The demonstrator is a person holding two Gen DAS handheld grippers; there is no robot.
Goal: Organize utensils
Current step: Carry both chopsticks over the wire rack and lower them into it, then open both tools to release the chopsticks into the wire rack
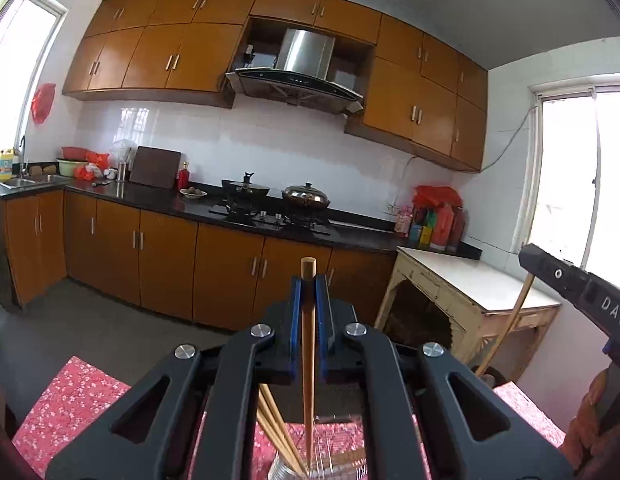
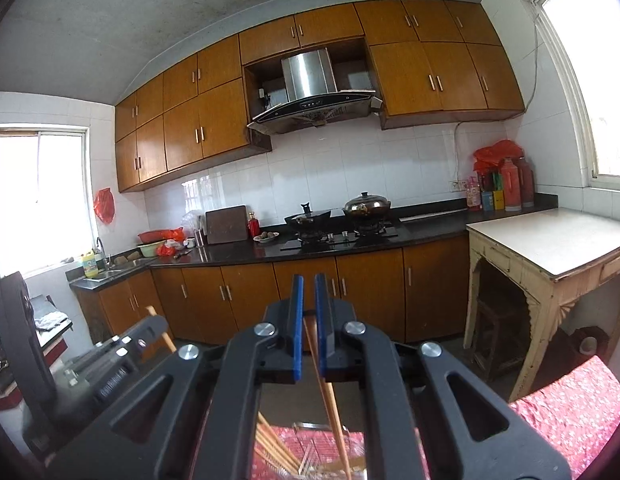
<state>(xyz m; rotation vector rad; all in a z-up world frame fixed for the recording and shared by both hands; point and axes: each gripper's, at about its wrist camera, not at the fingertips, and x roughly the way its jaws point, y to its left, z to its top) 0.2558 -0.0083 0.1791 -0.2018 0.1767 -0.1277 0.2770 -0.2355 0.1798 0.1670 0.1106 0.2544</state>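
From the left wrist view, the left gripper (image 1: 308,280) sits raised above a red flowered cloth (image 1: 66,400), its blue fingers (image 1: 296,312) pressed together on a single wooden chopstick (image 1: 308,344) that stands nearly upright, its blunt top poking out above the fingertips. Below the gripper, more chopsticks (image 1: 276,428) lean in a metal holder (image 1: 286,472) at the bottom edge. At the right edge, the right gripper (image 1: 527,256) enters with a thin stick running down beneath it. Behind stand wooden cabinets, a dark kitchen surface (image 1: 158,196) with two lidded pans and a pale side table (image 1: 469,276). From the right wrist view, the right gripper (image 2: 308,280) is likewise closed, pinching a second chopstick (image 2: 327,392) low between its blue fingers (image 2: 321,312); the stick slants down and to the right. Further chopsticks (image 2: 272,446) lie fanned below over the cloth (image 2: 577,408). The left gripper (image 2: 150,322) appears at lower left, holding its own stick.
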